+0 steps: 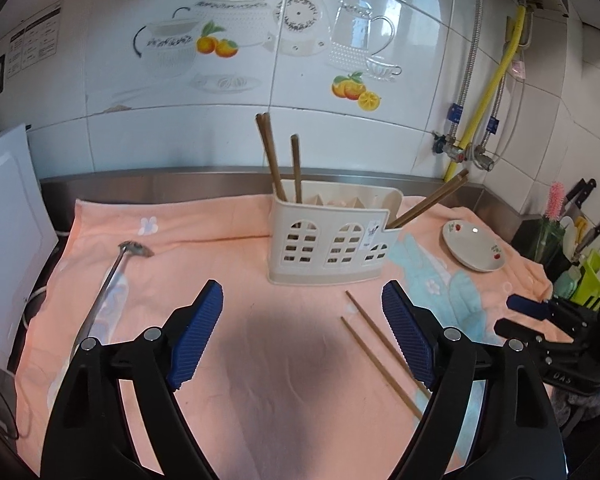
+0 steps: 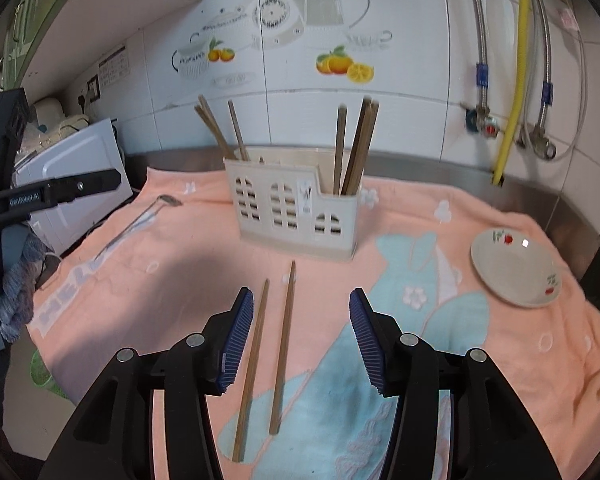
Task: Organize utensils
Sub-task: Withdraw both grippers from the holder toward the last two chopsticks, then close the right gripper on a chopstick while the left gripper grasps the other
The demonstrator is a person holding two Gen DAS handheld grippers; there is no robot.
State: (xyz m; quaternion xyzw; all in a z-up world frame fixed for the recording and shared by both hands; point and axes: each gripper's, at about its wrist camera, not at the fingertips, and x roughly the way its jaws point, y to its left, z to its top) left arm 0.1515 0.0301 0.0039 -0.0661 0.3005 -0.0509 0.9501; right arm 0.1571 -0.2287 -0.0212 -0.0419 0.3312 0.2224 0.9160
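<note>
A cream utensil holder [image 1: 332,240] [image 2: 296,212] stands on the pink towel [image 1: 236,320] [image 2: 480,312], with several wooden chopsticks upright in its left and right compartments [image 1: 274,160] [image 2: 356,148]. Two loose chopsticks [image 2: 268,356] [image 1: 380,356] lie on the towel in front of it, between and below my right gripper's fingers. My right gripper [image 2: 302,340] is open above them; it also shows at the right edge of the left wrist view [image 1: 528,308]. My left gripper [image 1: 302,332] is open and empty over bare towel. A metal spoon [image 1: 108,284] [image 2: 140,220] lies at the left.
A small white dish with a cherry print [image 1: 474,246] [image 2: 514,268] sits on the towel at the right. A white appliance [image 1: 8,236] stands at the left. Knives and brushes in a rack [image 1: 572,240] are at the far right. Pipes and valves [image 2: 512,80] run down the tiled wall.
</note>
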